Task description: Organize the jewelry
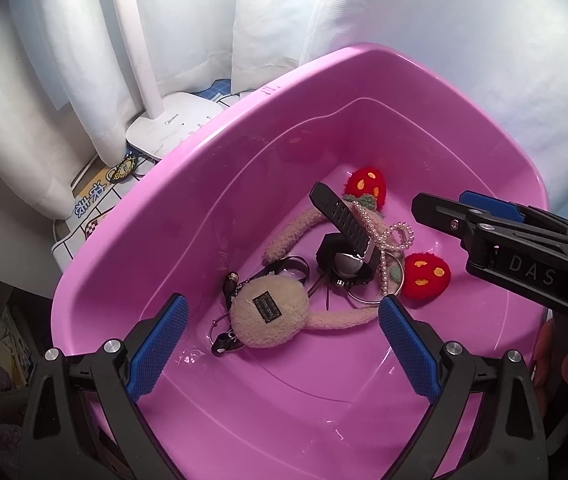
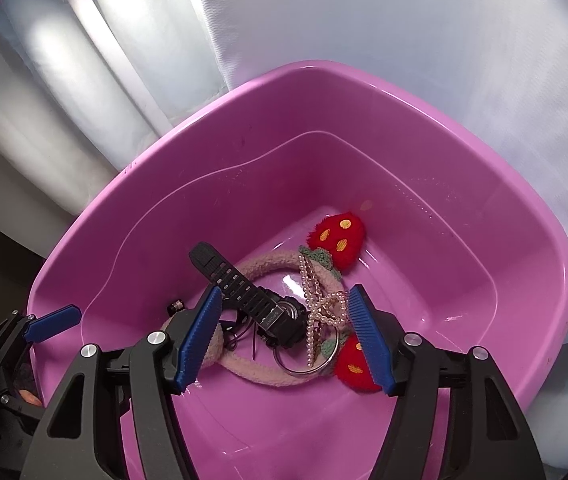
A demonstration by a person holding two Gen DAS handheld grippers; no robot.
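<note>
A pink plastic basin [image 1: 188, 184] [image 2: 423, 128] holds a pile of accessories: a black watch [image 1: 343, 224] [image 2: 244, 288], a pearl hair clip [image 1: 387, 244] [image 2: 323, 308], a fuzzy headband with red strawberries [image 1: 423, 276] [image 2: 335, 236], a beige plush keychain [image 1: 268, 312] and a metal ring [image 2: 303, 364]. My left gripper [image 1: 284, 344] is open and empty above the plush keychain. My right gripper [image 2: 284, 336] is open and empty above the watch and pearl clip; it also shows in the left wrist view [image 1: 483, 224].
A white lamp base [image 1: 176, 124] stands behind the basin on a printed mat [image 1: 96, 200]. White curtains [image 1: 403, 20] hang behind. The left gripper's blue pad [image 2: 52, 324] shows at the basin's left rim in the right wrist view.
</note>
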